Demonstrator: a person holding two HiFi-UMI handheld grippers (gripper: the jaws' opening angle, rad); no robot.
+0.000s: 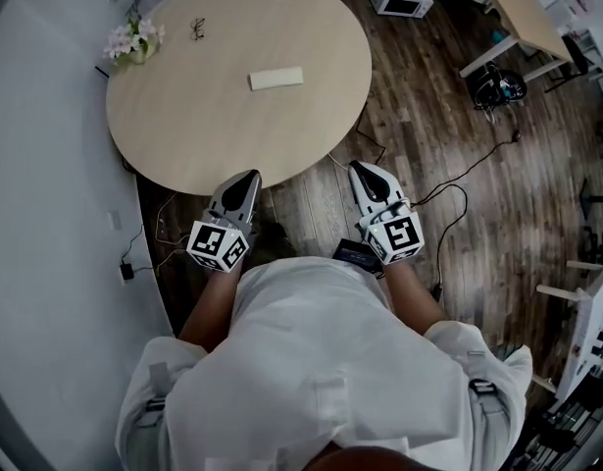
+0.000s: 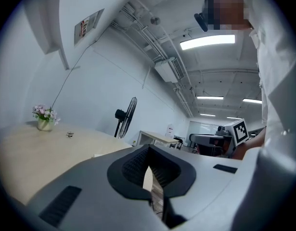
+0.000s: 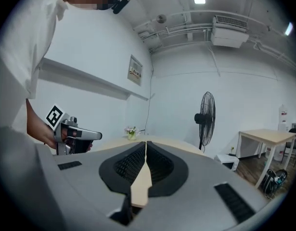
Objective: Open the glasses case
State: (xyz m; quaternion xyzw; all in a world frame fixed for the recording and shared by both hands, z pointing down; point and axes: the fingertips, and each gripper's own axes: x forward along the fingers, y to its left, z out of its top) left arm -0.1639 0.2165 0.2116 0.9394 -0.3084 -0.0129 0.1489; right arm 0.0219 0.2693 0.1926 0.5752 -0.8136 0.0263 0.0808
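Wide round wooden table [image 1: 213, 126] fills the top of the head view, the person in a white shirt [image 1: 321, 371] standing at its near edge. Left gripper [image 1: 250, 177] hovers over the table's rim, jaws pressed together, nothing between them. Right gripper [image 1: 360, 168] hangs just off the rim above the floor, jaws likewise together and empty. The pale glasses case [image 1: 276, 78] lies closed mid-table, well apart from both. Flower vase [image 1: 132, 43] and spectacles [image 1: 197, 28] sit at the far-left edge.

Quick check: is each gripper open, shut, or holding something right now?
Grey left gripper: shut, nothing between its jaws.
Grey right gripper: shut, nothing between its jaws.
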